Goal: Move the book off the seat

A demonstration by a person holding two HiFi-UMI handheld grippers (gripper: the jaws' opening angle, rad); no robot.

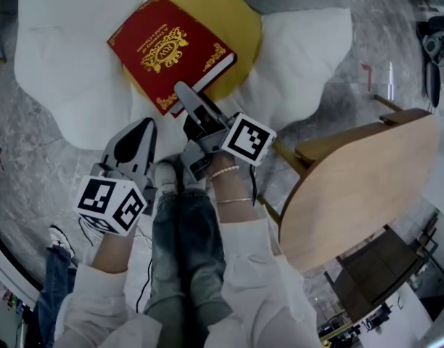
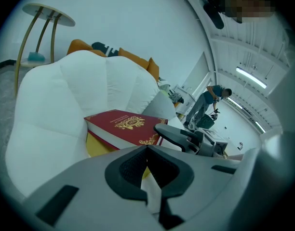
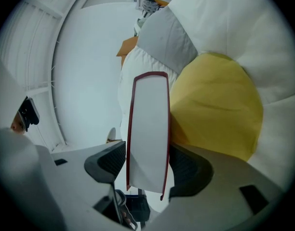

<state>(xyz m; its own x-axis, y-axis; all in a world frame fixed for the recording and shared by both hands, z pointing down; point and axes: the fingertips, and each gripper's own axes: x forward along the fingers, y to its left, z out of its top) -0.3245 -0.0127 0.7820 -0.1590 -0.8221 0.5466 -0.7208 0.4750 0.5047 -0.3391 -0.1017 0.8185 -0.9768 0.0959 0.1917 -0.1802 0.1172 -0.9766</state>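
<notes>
White seat carries the book; nothing's moved off yet. My right tool straddles its edge, unclamped (left tool closed, empty).

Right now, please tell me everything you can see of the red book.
The book is a closed hardcover, dark red, with gold lettering, a gold emblem and gold corner ornaments on its cover, and white pages. It lies flat, cover up, on the yellow cushion of the white seat. The right hand-held gripper has its open jaws on either side of the near edge, one at each cover, not clearly squeezing it.
</notes>
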